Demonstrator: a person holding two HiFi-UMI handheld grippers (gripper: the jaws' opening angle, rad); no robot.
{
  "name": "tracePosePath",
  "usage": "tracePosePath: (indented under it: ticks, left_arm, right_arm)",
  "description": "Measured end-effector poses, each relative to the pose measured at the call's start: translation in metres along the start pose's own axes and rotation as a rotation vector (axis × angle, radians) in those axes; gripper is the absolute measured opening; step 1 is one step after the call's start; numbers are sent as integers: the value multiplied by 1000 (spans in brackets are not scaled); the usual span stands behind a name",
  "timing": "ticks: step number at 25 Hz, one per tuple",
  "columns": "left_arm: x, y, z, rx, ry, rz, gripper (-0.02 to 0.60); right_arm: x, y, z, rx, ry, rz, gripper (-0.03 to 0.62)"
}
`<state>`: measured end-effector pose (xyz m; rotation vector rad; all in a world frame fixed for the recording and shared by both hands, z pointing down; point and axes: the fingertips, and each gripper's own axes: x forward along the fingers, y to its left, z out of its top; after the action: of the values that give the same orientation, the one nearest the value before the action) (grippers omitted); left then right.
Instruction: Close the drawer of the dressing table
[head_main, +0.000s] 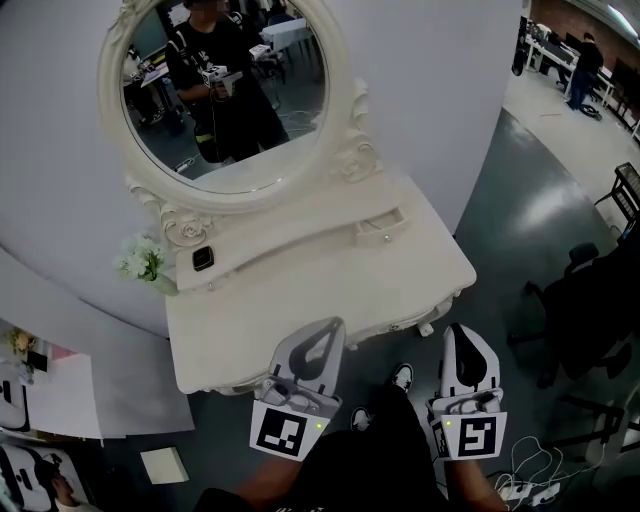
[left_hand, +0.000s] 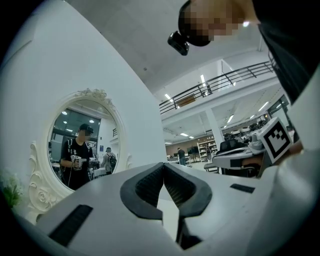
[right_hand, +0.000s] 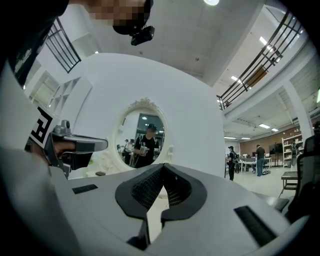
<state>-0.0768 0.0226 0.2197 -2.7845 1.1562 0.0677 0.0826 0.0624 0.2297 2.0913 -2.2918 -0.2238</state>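
Drawer (head_main: 380, 229) sits slightly pulled out on the raised back tier of the desk (head_main: 300, 300), right of the mirror (head_main: 225, 90). Left gripper (head_main: 328, 330) and right gripper (head_main: 462, 332) hover by the desk's front edge, well apart from the drawer. Both sets of fingers are pressed together with nothing between them. The right gripper looks the better placed. Suggested: with fingers together, set the tips on the middle of the drawer front and push straight back until flush. An off-centre push may skew it.

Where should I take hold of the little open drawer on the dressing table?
Its front panel, approached from the front edge of the table: the drawer juts out of the shelf below the mirror toward that edge. A straight push may do.
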Motion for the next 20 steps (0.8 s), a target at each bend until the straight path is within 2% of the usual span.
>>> tracePosePath:
  ticks: [20]
  left_arm:
    - [69, 27, -18, -11, 20, -7, 5]
  right_arm:
    - [69, -32, -19, 0, 33, 16, -2]
